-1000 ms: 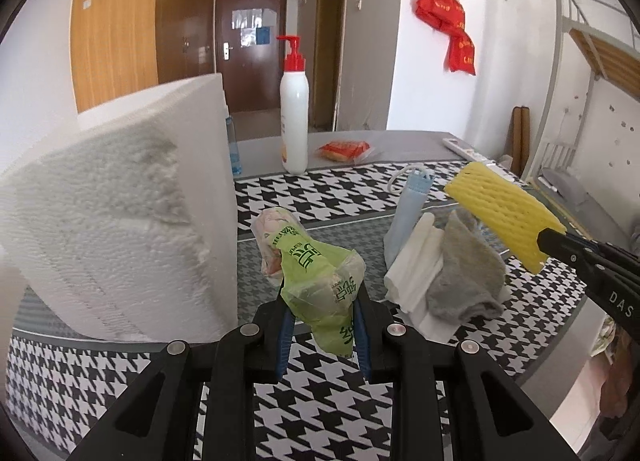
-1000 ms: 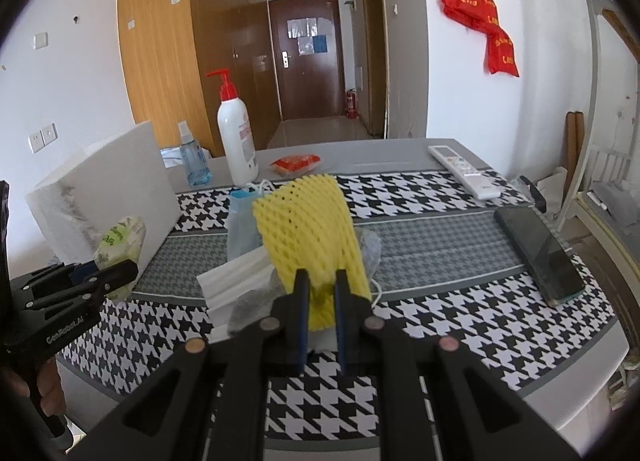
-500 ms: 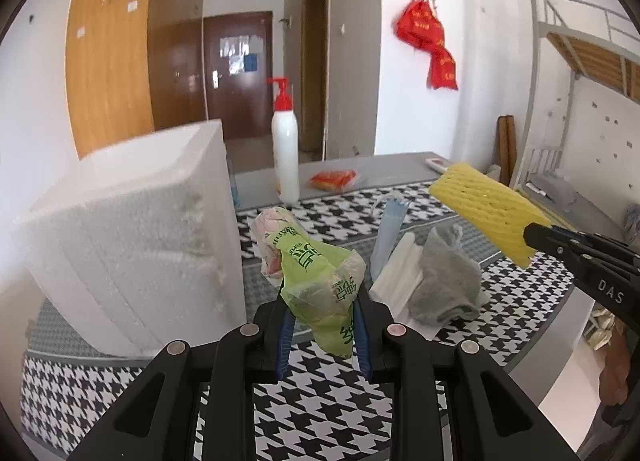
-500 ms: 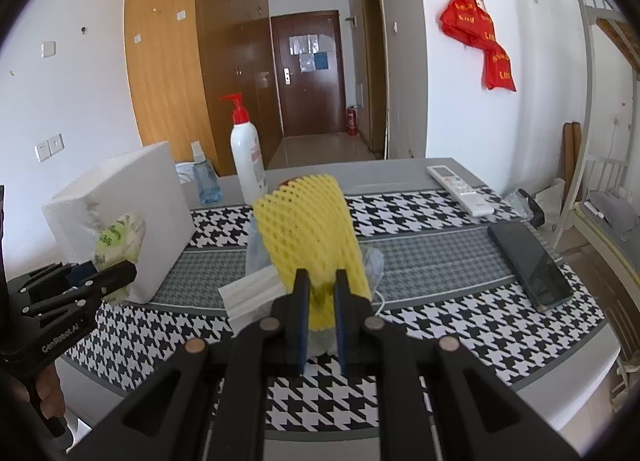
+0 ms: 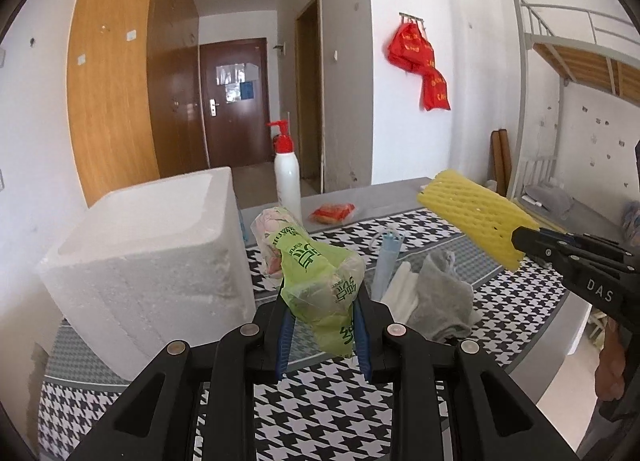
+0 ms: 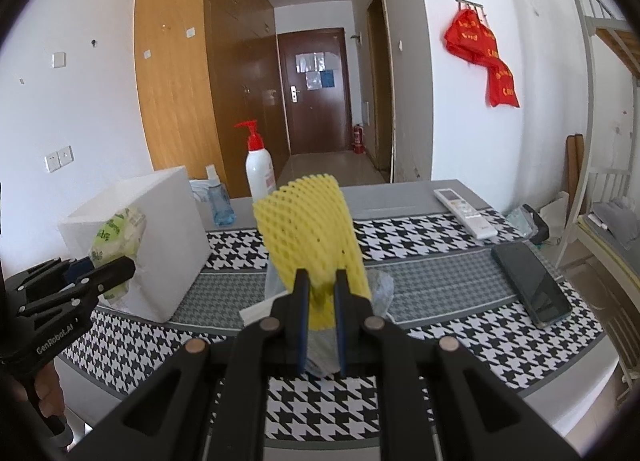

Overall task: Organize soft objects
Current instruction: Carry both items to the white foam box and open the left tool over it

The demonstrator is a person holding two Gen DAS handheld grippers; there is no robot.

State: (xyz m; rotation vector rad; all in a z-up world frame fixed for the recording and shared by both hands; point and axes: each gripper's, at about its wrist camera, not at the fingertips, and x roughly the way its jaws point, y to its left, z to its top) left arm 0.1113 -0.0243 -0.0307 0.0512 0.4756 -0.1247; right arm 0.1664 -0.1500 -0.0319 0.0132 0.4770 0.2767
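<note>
My left gripper (image 5: 322,301) is shut on a crumpled green plastic bag (image 5: 320,273) and holds it in the air, right of the white foam box (image 5: 152,245). My right gripper (image 6: 320,293) is shut on a yellow foam net sleeve (image 6: 312,233), held above the table; the sleeve also shows in the left wrist view (image 5: 476,221). Below lie a grey sock (image 5: 440,301), folded white cloth (image 5: 400,289) and a blue face mask (image 5: 386,261). The left gripper with the bag shows in the right wrist view (image 6: 116,237) beside the foam box (image 6: 160,245).
A white pump bottle (image 6: 259,169) and a small blue bottle (image 6: 218,201) stand at the table's back. A red snack packet (image 5: 332,213) lies near them. A remote (image 6: 464,211) and a dark phone (image 6: 532,285) lie on the right. A houndstooth cloth (image 6: 440,341) covers the table.
Both grippers have risen higher above the table with their objects still held. The box top has come into the left wrist view. The items on the table have not moved.
</note>
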